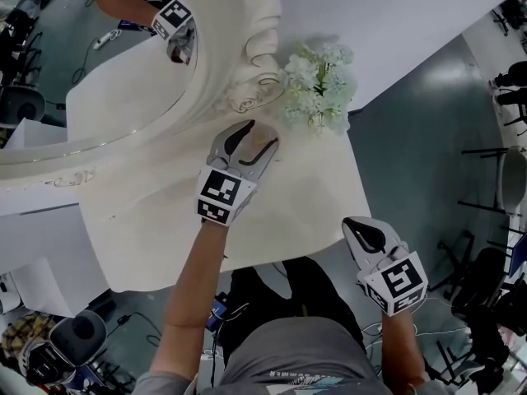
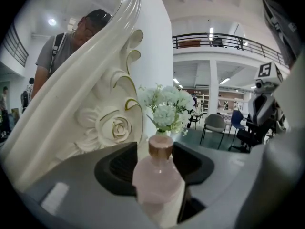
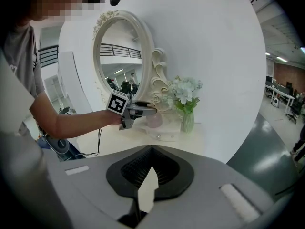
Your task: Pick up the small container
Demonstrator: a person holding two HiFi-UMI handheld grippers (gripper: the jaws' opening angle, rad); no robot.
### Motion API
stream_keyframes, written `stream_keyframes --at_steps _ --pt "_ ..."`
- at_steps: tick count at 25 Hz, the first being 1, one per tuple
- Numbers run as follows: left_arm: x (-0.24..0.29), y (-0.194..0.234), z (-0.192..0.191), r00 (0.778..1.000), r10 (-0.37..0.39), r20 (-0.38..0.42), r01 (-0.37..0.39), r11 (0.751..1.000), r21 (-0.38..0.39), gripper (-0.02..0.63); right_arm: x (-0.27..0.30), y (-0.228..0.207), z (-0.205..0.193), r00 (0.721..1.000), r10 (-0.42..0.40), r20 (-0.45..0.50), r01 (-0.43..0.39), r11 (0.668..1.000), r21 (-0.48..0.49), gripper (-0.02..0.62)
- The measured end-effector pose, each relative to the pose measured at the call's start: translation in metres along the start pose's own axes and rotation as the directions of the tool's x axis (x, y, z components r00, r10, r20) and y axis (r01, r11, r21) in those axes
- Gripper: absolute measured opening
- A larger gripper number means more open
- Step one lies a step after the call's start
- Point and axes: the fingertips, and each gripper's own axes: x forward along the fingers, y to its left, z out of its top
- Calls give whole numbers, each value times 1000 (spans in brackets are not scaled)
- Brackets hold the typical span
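Note:
A small pink bottle [image 2: 157, 178] with a copper-coloured cap stands upright between the jaws of my left gripper [image 2: 155, 151]. A sliver of cream surface shows between the bottle and the right jaw, so the pads do not press on it. From above, the left gripper [image 1: 257, 142] lies on the cream table [image 1: 288, 212] near the mirror's base, around the bottle [image 1: 263, 148]. In the right gripper view the bottle [image 3: 153, 120] seems to rest on a low white box [image 3: 164, 133]. My right gripper [image 3: 151, 149] hangs shut and empty off the table's front right corner [image 1: 368, 237].
An ornate white mirror [image 1: 123, 72] with carved roses rises at the table's back left. A glass vase of pale flowers [image 1: 321, 85] stands just behind the bottle. The table ends at a curved front edge; grey floor and chairs lie to the right.

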Motion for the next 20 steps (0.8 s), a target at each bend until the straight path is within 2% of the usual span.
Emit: stream_keyframes --at_steps 4,6,9,13,17,20 --pt "8 4 -2 1000 -1 14 2 999 -32 231 3 -3 -4 1000 1 -4 -1 1000 8 2" --pt "9 2 0 999 -16 30 17 999 -30 216 4 -5 -6 1000 0 -7 0 1000 10 2" --pt "10 -3 1 998 -41 51 42 999 -17 163 5 -6 -8 1000 0 -13 0 1000 15 2" --pt "11 -4 1 997 -40 68 40 999 5 157 7 -7 -9 1000 3 -17 -2 1000 21 2" --pt "9 -7 5 994 -39 106 31 997 78 137 7 -6 -8 1000 5 -20 -4 1000 23 2" --pt "10 -6 5 993 -40 111 33 997 67 123 7 -6 -7 1000 6 -17 -6 1000 21 2"
